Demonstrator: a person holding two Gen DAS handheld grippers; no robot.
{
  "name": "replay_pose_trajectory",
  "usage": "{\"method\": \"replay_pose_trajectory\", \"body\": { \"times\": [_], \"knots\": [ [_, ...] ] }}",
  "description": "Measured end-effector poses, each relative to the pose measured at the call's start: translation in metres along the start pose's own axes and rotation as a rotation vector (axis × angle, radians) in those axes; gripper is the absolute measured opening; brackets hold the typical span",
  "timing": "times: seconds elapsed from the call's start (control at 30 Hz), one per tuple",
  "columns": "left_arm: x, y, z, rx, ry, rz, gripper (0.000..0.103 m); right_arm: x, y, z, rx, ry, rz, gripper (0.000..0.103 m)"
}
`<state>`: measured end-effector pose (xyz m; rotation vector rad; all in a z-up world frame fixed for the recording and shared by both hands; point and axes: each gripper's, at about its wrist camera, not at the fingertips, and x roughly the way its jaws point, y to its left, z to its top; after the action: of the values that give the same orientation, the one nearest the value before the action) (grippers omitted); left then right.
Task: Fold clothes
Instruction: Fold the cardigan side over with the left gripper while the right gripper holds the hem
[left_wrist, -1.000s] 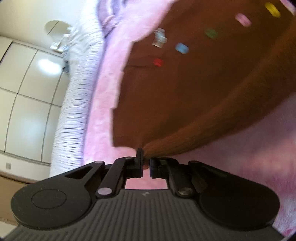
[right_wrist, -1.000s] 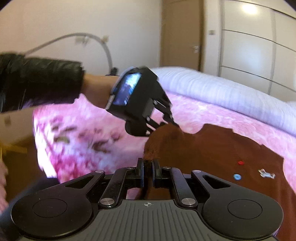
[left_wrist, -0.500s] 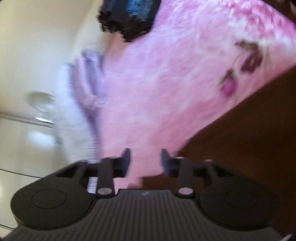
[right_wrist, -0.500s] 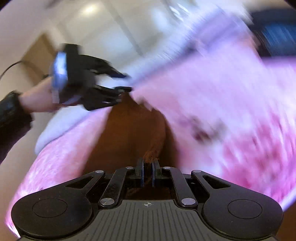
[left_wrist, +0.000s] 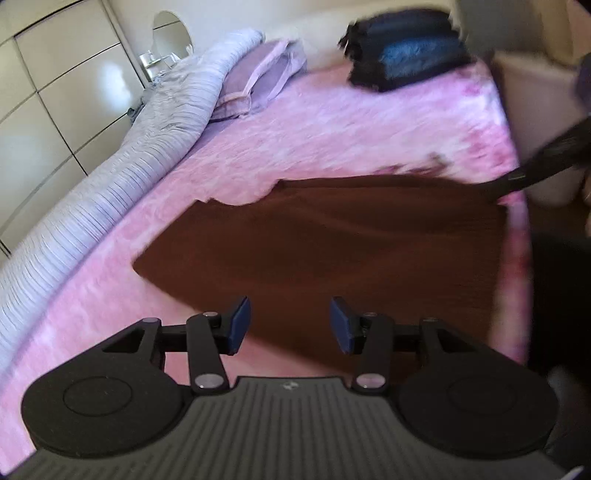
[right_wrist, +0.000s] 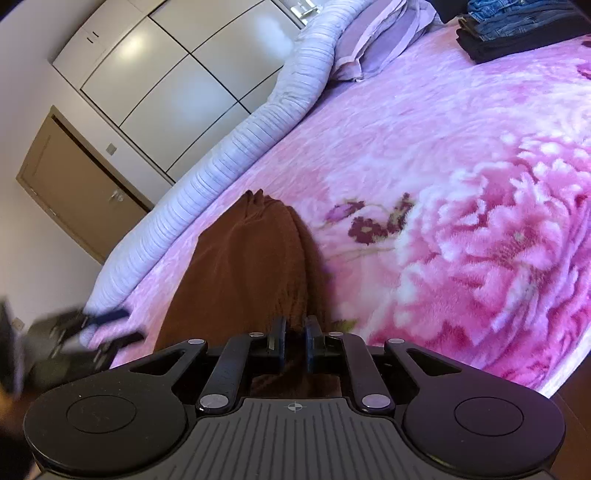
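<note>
A brown garment (left_wrist: 332, 251) lies spread flat on the pink floral bedspread (left_wrist: 332, 129). My left gripper (left_wrist: 288, 325) is open and empty, hovering over the garment's near edge. In the right wrist view the same brown garment (right_wrist: 240, 266) runs away from me in a long fold. My right gripper (right_wrist: 294, 343) has its jaws nearly closed on the garment's near edge, at the bed's side. The right gripper's fingers (left_wrist: 517, 181) show at the garment's far corner in the left wrist view. The left gripper (right_wrist: 107, 328) shows blurred at the left in the right wrist view.
A stack of folded dark clothes and jeans (left_wrist: 406, 62) sits at the bed's far corner, also in the right wrist view (right_wrist: 517, 26). A rolled striped lilac duvet (left_wrist: 129, 166) and a lilac pillow (left_wrist: 258, 81) line the far side. Wardrobe doors (right_wrist: 184, 81) stand behind.
My left gripper let go of the garment and opened, then drew back. The garment came down flat on the bed. My right gripper stays shut on its edge and swung round with it.
</note>
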<state>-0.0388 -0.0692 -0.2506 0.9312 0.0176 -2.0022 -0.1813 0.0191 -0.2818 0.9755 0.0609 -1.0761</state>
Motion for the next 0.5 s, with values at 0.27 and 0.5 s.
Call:
{"method": "replay_pose_trajectory", "body": {
  "times": [0.27,0.5],
  "knots": [
    [-0.020,-0.058,-0.019,0.088,-0.042,-0.013,0.052,0.005,0.011,0.001,-0.050,0.015,-0.068,0.006],
    [-0.008,-0.097,-0.028,0.270,-0.013,-0.004,0.052,-0.005,0.010,0.002,-0.030,0.031,-0.114,0.005]
  ]
}}
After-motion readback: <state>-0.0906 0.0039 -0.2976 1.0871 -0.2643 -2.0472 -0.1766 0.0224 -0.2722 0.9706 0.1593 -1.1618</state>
